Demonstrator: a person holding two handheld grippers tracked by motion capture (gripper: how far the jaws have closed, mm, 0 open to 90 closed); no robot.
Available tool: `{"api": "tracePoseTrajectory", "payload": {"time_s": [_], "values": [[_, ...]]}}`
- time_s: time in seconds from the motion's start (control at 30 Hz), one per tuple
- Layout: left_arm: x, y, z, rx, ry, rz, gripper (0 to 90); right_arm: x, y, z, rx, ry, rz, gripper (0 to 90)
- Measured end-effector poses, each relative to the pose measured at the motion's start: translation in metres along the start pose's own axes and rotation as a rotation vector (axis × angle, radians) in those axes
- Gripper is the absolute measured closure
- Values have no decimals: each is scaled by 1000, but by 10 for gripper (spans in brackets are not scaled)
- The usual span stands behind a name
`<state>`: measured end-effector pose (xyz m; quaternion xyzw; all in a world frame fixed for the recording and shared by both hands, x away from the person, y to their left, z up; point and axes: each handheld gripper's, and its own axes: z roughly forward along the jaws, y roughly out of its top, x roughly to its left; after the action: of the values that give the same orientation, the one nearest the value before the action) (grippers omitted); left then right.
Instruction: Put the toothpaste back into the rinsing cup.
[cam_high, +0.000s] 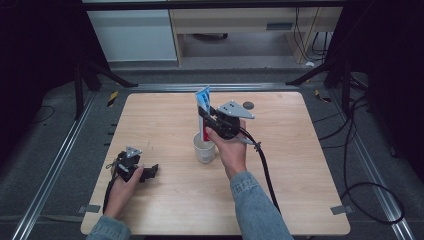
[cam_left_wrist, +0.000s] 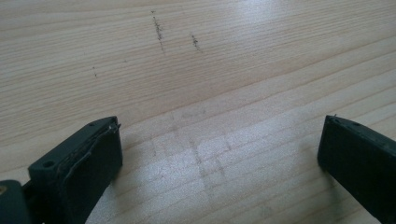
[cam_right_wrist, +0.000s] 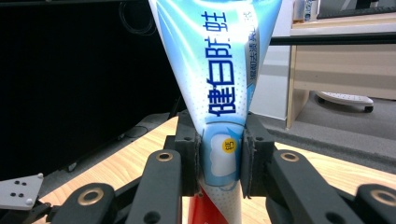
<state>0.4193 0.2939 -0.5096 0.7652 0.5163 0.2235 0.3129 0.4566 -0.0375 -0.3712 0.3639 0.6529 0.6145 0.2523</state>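
A blue, white and red toothpaste tube (cam_high: 202, 112) stands upright with its red lower end in a white cup (cam_high: 204, 148) near the table's middle. My right gripper (cam_high: 209, 121) is shut on the tube just above the cup, with a hand behind it. In the right gripper view both jaws press the tube (cam_right_wrist: 219, 93) at its waist, the blue printed part fanning out above my right gripper (cam_right_wrist: 220, 161). My left gripper (cam_high: 151, 172) rests low at the table's front left, held by a hand. Its jaws (cam_left_wrist: 219, 158) stand wide open over bare wood.
The wooden table (cam_high: 165, 120) has a small dark round mark (cam_high: 248, 105) near its far edge. A black cable (cam_high: 267, 172) trails from the right gripper across the table's right front. Metal rails and dark floor surround the table.
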Motion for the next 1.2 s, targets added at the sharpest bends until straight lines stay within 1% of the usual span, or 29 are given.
{"api": "tracePoseTrajectory", "payload": {"time_s": [0.1,0.2,0.23,0.4,0.43,0.9,1.2], "values": [[0,0,0,0,0,0,0,0,-5,1,6,1,5,726],[0,0,0,0,0,0,0,-1,-10,2,6,2,-8,725],[0,0,0,0,0,0,0,-1,-12,2,7,3,1,726],[0,0,0,1,0,1,0,-3,-18,3,2,-2,2,725],[0,0,0,0,0,1,0,-4,-19,3,4,-3,10,725],[0,0,0,0,0,1,0,-8,-43,6,27,-8,21,724],[0,0,0,0,0,0,0,-9,-53,7,37,-13,37,724]]}}
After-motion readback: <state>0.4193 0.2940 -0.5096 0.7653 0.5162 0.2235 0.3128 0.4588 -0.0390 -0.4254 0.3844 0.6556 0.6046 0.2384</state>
